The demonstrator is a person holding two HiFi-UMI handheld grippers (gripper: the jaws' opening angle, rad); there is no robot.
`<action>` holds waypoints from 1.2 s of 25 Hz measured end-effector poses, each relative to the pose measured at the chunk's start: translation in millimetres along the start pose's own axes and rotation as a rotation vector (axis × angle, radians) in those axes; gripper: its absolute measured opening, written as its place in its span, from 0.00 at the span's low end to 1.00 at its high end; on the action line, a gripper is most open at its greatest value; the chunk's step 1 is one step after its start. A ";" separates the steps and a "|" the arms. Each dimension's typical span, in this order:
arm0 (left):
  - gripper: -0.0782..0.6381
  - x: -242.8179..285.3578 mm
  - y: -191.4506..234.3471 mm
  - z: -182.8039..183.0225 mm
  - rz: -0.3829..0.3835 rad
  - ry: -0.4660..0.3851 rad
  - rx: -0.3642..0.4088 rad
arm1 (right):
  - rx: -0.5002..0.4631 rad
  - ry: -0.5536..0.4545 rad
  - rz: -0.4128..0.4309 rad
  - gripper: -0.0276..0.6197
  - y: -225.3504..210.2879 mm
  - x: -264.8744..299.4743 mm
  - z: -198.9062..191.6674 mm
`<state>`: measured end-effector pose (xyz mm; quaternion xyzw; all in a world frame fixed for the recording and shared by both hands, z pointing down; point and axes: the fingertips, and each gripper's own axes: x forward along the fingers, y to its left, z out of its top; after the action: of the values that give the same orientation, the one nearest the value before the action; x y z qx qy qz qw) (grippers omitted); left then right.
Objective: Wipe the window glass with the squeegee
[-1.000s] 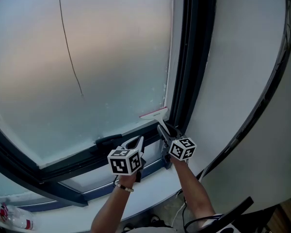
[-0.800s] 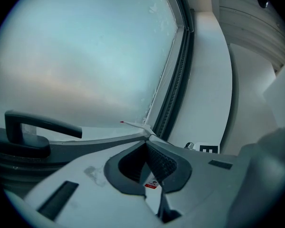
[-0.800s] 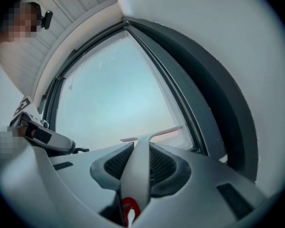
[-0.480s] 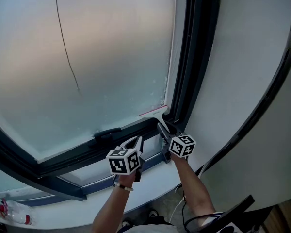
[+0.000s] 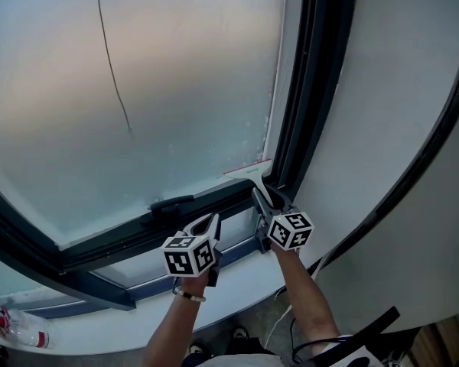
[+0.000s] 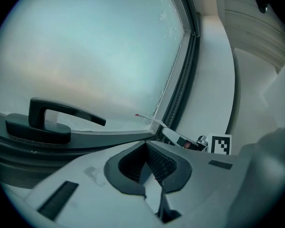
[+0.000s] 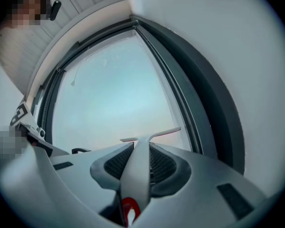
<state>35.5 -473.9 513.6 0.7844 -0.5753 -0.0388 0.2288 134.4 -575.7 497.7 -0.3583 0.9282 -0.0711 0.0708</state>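
While the right gripper [image 5: 261, 198] clamps its pale handle, the red-edged, T-shaped squeegee [image 5: 248, 170] meets the window glass [image 5: 161, 82]; the left gripper [image 5: 210, 220] sits closed.

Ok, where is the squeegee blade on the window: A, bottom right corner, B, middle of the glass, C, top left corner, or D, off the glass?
A: the squeegee, held in the right gripper, has its blade at the lower right corner of the glass, beside the dark frame.
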 end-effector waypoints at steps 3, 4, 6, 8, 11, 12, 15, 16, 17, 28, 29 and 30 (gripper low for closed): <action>0.11 -18.9 1.1 8.3 -0.008 -0.028 0.032 | -0.024 -0.020 -0.024 0.18 17.1 -18.6 22.1; 0.11 -27.8 1.1 10.2 -0.012 -0.035 0.048 | -0.033 -0.025 -0.035 0.18 25.8 -27.7 28.6; 0.11 -49.1 -0.4 13.2 -0.030 -0.051 0.085 | -0.055 -0.035 -0.069 0.18 48.0 -50.9 42.2; 0.11 -76.4 -0.2 15.7 -0.053 -0.069 0.112 | -0.084 -0.038 -0.103 0.18 79.0 -74.4 54.2; 0.11 -126.8 14.0 15.6 -0.064 -0.087 0.138 | -0.113 -0.021 -0.139 0.18 139.7 -98.5 59.4; 0.11 -143.0 20.1 13.6 -0.068 -0.086 0.145 | -0.116 -0.015 -0.154 0.18 160.0 -106.1 57.9; 0.11 -186.6 32.4 4.5 -0.102 -0.066 0.148 | -0.104 -0.015 -0.214 0.18 215.0 -131.6 47.7; 0.11 -200.9 34.4 1.6 -0.116 -0.060 0.150 | -0.097 -0.014 -0.232 0.18 232.5 -138.6 42.2; 0.11 -214.6 34.9 -1.0 -0.129 -0.056 0.157 | -0.094 -0.011 -0.247 0.18 249.3 -144.2 36.2; 0.11 -303.0 -2.7 -44.6 -0.270 0.028 0.154 | 0.016 -0.022 -0.335 0.18 347.6 -240.4 21.6; 0.11 -308.6 -7.3 -47.2 -0.267 0.026 0.158 | 0.017 -0.024 -0.327 0.18 351.2 -247.8 22.3; 0.11 -314.3 -12.0 -50.4 -0.262 0.024 0.164 | 0.017 -0.028 -0.320 0.18 354.7 -255.5 22.8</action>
<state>-42.8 -166.0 490.1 0.8690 -0.4667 -0.0119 0.1639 93.5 -145.0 431.2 -0.5021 0.8575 -0.0845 0.0744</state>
